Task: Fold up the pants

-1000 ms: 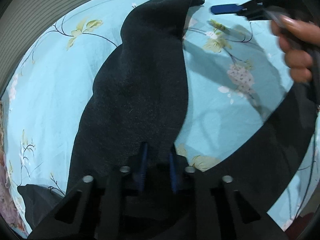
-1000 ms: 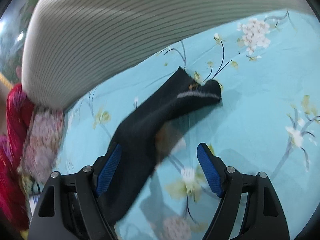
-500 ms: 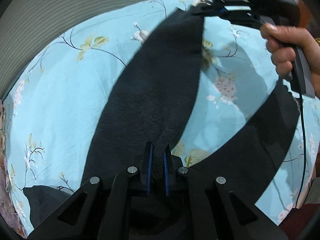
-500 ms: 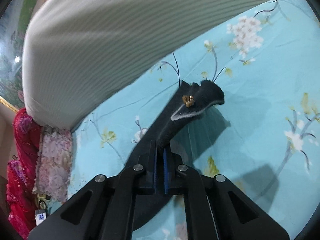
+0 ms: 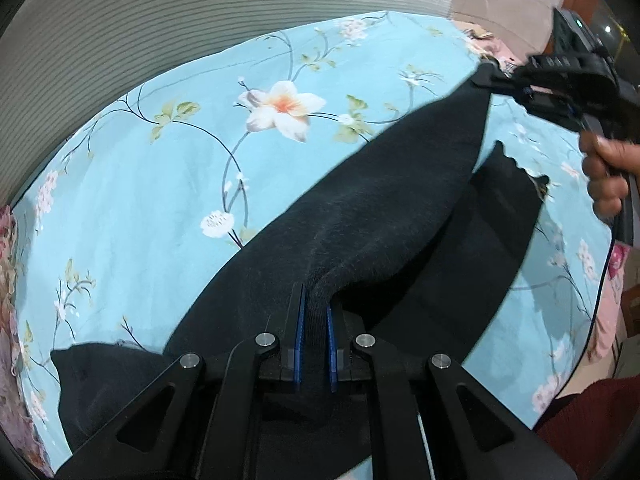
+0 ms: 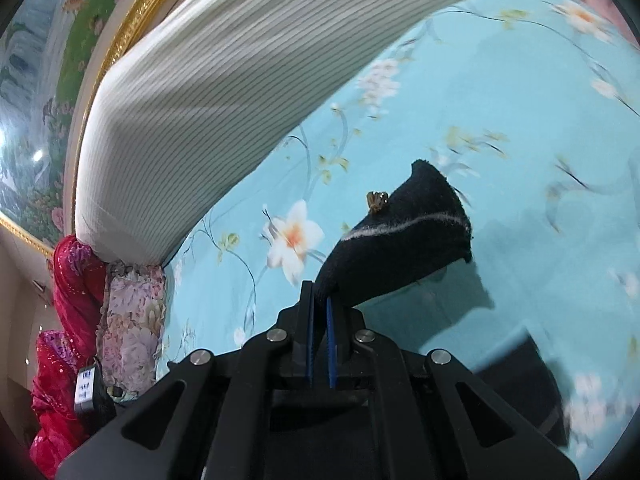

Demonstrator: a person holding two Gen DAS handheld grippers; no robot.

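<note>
Black pants [image 5: 360, 216] hang lifted over a light blue floral bedsheet [image 5: 140, 184]. My left gripper [image 5: 314, 320] is shut on one end of a leg. My right gripper [image 6: 319, 312] is shut on the other end, the cuff [image 6: 404, 240] with a grey stripe and a small gold ornament. In the left wrist view the right gripper [image 5: 516, 88] shows at the upper right, held by a hand [image 5: 604, 176], with the leg stretched between the two grippers. The second leg [image 5: 480, 248] lies on the sheet below.
A white ribbed headboard [image 6: 240, 60] curves along the far edge of the bed. Red and floral cushions [image 6: 80, 320] sit at its left end. A gold-framed painting [image 6: 52, 40] hangs behind. The bed's right edge [image 5: 600, 300] drops off beside a red sleeve [image 5: 592, 424].
The right gripper closed on the cuff, then both grippers lifted the leg off the sheet and swung it to the right. The second leg came into view underneath.
</note>
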